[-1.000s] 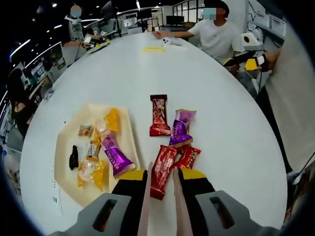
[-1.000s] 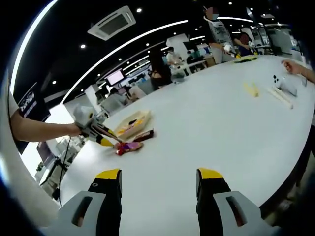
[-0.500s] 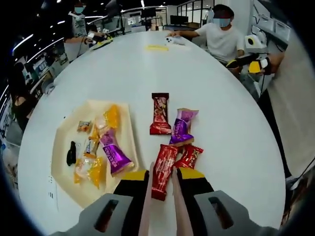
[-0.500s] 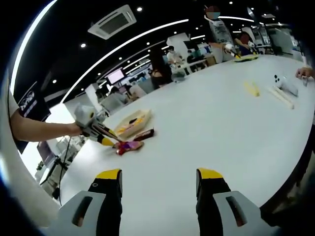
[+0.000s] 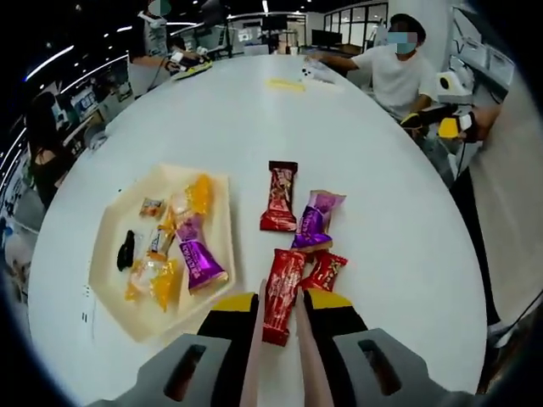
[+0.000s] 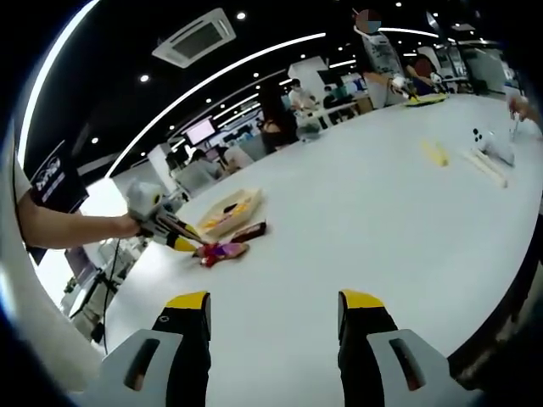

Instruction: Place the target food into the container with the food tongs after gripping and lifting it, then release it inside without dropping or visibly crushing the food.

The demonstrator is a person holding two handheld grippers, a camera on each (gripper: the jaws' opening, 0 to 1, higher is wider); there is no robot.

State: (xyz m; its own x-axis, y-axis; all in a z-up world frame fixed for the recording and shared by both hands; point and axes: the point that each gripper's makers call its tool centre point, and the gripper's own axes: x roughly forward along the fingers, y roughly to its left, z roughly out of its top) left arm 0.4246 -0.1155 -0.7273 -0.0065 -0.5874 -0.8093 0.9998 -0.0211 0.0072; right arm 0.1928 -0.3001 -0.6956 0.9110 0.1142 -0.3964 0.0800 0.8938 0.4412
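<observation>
Red wrapper: long snack bar (image 5: 282, 294), flat on the white tabletop (image 5: 373, 170), its near end between the tong blades.
Left gripper (image 5: 277, 315): low over the tabletop, the two pale tong blades (image 5: 252, 348) drawn close on either side of the bar's near end; cannot tell whether actually pinching it.
Container: cream tray (image 5: 114, 288) just left of the bar, holding a purple packet (image 5: 201, 263), yellow candies (image 5: 197, 193) and a small black piece (image 5: 126, 250).
Loose snacks: small red packet (image 5: 325, 270) touching the bar's right side; purple pouch (image 5: 314, 220) and dark red bar (image 5: 279, 196) farther out, near each other.
Right gripper (image 6: 273, 326): jaws wide apart, nothing between them, well away from the snacks.
Right gripper view: tray (image 6: 227, 208) and snacks far off, left gripper (image 6: 161, 222) held over them by a hand.
Background: seated person in white (image 5: 399, 72) at the tabletop's far edge.
</observation>
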